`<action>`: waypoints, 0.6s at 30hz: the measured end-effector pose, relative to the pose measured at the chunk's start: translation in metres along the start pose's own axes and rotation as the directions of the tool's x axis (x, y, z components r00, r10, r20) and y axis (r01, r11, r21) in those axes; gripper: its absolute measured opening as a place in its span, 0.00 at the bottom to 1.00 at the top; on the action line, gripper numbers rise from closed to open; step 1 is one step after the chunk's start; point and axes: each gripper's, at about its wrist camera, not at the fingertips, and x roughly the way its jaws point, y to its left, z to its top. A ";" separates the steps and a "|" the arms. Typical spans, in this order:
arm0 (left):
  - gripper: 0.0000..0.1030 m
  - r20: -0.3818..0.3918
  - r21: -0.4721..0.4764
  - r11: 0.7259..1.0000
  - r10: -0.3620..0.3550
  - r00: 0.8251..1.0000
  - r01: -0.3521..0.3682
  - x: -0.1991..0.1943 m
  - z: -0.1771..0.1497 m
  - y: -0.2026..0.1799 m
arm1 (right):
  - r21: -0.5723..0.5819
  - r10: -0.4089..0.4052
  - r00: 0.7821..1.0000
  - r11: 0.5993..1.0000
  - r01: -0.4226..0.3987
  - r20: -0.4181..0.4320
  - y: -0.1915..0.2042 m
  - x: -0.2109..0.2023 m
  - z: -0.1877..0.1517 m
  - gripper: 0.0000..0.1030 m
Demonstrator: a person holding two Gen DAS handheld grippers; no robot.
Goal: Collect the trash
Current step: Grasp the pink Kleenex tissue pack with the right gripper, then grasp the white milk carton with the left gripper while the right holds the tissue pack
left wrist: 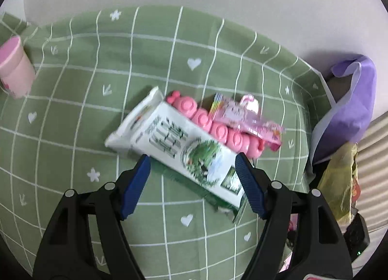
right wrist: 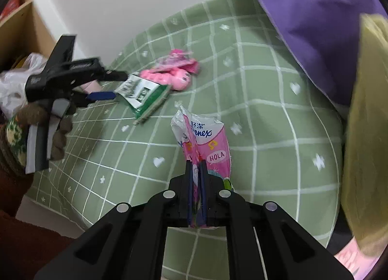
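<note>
In the left wrist view, the left gripper (left wrist: 192, 161) hangs over the middle of the table (left wrist: 72, 100), which is covered in a green checked cloth. Its blue-padded fingers (left wrist: 137, 183) are spread wide, one to each side of a white and green carton (left wrist: 174, 144) that lies flat and slantwise. The pads do not appear to touch it. Pressed against the carton's far side lies a row of pink bottles (left wrist: 218, 129) with a pink wrapper (left wrist: 245, 112) on top. A pink cup (left wrist: 15, 69) stands at the table's left edge, and a purple bag (left wrist: 349, 105) hangs open off the right edge with a yellowish bag (left wrist: 339, 183) below it.

In the right wrist view, the right gripper (right wrist: 196, 166) has its fingers drawn narrow, pinching a pink and white tissue wrapper (right wrist: 206, 139) that stands up above the cloth. The left gripper (right wrist: 106, 86) shows near the table's left edge, nose to the carton (right wrist: 143, 93), with the pink bottles (right wrist: 169, 77) just behind. The purple bag (right wrist: 315, 25) fills the upper right.

The step in hand seems to be taking up the carton. It would go best if the left fingers settle lower, span the carton's narrow width squarely and close on its body rather than the torn end, so it does not pivot. The bottles sit close enough to be dragged along.
</note>
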 end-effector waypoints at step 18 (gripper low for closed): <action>0.66 0.112 0.031 0.993 0.110 0.988 -0.114 -0.073 -0.027 0.046 | -0.093 0.184 0.980 0.977 -0.190 -0.069 0.044 0.110 0.097 0.43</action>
